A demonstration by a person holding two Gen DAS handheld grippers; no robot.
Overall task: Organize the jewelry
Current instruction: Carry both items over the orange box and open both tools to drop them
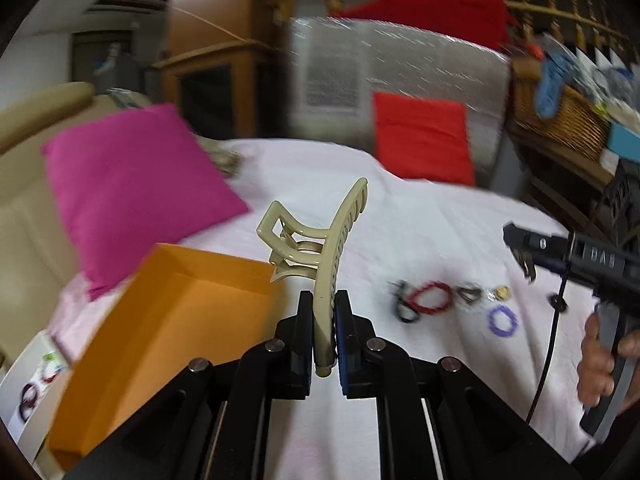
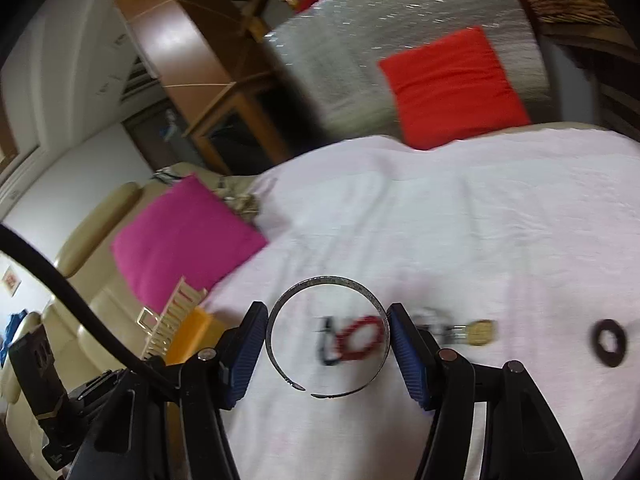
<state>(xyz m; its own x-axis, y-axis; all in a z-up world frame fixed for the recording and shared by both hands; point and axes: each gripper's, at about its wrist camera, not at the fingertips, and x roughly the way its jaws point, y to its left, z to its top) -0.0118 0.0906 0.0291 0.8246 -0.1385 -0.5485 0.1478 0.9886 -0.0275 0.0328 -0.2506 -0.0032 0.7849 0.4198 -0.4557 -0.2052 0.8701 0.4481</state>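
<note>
Because we mean to drop it into the open orange cardboard box [image 1: 168, 312] at near left, our left gripper [image 1: 324, 336] keeps its jaws clamped on one toothed arm of the beige plastic claw hair clip [image 1: 320, 256], held upright just right of the box. Loose pieces lie in a row on the pale pink cloth [image 1: 420, 216] at right: a red beaded bracelet [image 1: 430, 298] and a purple ring [image 1: 502, 320].

From the right wrist, our right gripper [image 2: 327, 350] pinches a thin open silver bangle [image 2: 320, 280] across its width, lifted over the cloth so the row stays undisturbed; the box [image 2: 192, 334] sits far left.
</note>
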